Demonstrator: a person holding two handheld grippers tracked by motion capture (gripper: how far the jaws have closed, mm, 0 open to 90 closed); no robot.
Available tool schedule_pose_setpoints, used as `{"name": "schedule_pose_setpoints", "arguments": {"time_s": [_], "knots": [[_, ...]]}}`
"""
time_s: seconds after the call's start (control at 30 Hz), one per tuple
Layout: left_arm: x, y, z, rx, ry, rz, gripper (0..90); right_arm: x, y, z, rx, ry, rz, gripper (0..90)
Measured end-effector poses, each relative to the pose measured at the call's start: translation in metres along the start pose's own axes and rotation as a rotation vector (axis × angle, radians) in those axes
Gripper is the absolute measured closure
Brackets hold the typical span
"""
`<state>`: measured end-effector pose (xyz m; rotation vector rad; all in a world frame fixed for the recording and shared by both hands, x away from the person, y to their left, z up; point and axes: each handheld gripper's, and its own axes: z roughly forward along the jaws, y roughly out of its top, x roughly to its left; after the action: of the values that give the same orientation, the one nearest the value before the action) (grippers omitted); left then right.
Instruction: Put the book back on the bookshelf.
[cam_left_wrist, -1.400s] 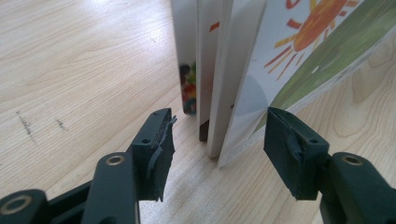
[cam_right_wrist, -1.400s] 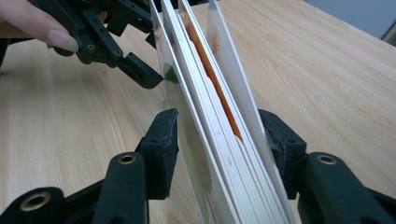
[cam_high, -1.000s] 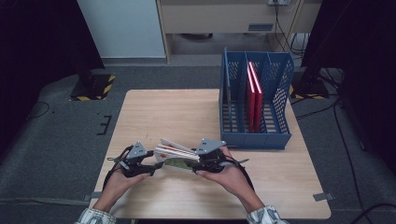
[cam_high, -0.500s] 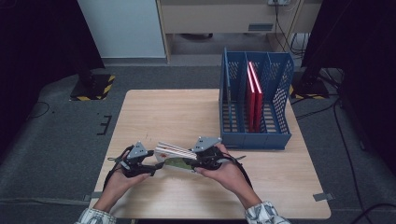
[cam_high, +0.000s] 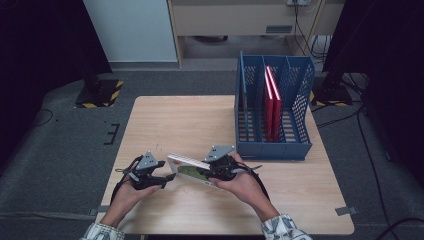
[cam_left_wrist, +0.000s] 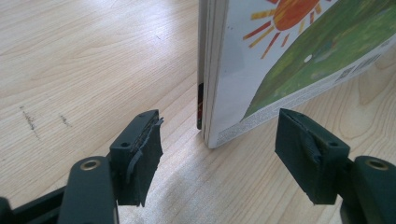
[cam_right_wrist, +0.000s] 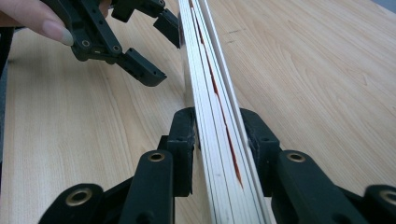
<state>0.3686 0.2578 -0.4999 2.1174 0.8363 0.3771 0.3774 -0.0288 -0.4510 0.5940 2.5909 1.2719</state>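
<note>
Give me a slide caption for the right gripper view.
Right claw clamps picture book on edge, left claw open beside it.

Both forearms come in low from the near edge. The left gripper (cam_high: 159, 178) points right, its fingers (cam_left_wrist: 140, 154) standing apart and gripping nothing. The right gripper (cam_high: 212, 172) points left; its fingers (cam_right_wrist: 183, 140) have just been closing and now press on a book (cam_high: 192, 170)
</note>
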Motion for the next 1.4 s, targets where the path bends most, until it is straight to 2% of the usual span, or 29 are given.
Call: {"name": "schedule_pose_setpoints", "arguments": {"time_s": [0.13,0.47,0.93,1.1,1.4], "knots": [[-0.0004,0.0002,0.0001,0.000,-0.001,0.001,30.6,0.0004,0.0001,0.0013,0.005,-0.003,0.003,67.9],[0.0001,0.0001,-0.0004,-0.001,0.002,-0.001,30.7,0.0001,0.0000,0.0015,-0.001,0.005,0.011,73.8],[0.0011,0.0000,-0.0014,-0.004,0.005,-0.003,30.8,0.0018,0.0010,0.0018,0.001,0.001,0.009,76.0],[0.0024,-0.0003,-0.0022,-0.004,0.014,-0.005,30.4,0.0009,0.0002,0.0015,-0.011,-0.002,0.028,76.1],[0.0041,-0.0007,-0.0016,0.005,0.036,-0.018,20.0,-0.0043,-0.0010,-0.0051,-0.027,-0.030,0.052,76.2]]}}
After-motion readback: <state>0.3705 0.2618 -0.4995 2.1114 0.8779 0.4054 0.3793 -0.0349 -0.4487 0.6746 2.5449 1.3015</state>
